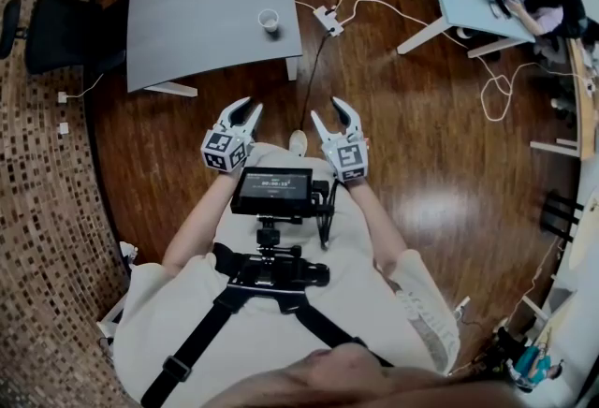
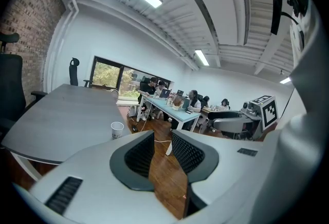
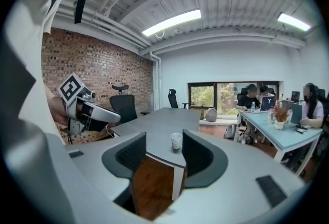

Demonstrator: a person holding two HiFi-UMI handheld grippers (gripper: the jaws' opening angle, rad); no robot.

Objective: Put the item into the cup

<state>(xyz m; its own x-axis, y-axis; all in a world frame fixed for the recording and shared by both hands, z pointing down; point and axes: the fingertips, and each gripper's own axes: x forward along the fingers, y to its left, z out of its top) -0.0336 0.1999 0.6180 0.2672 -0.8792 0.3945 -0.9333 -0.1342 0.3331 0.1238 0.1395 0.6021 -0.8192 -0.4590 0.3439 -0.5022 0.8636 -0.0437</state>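
The person is holding the left gripper (image 1: pixel 253 105) and right gripper (image 1: pixel 326 109) spread and empty, well apart from the cup (image 1: pixel 269 20) standing upright near the worktop (image 1: pixel 187 4) corner; no item is showing, so this is fitting either a fetch to come or a finished drop.

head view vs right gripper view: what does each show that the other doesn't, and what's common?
Head view only: the chest-mounted monitor on the person's harness, and the power strip with its white cable on the wood floor.

Right gripper view only: the brick wall, the ceiling lights and the window.

Both: the grey table, the paper cup standing upright near its edge, the left gripper and the right gripper. Each has its jaws apart with nothing between them.
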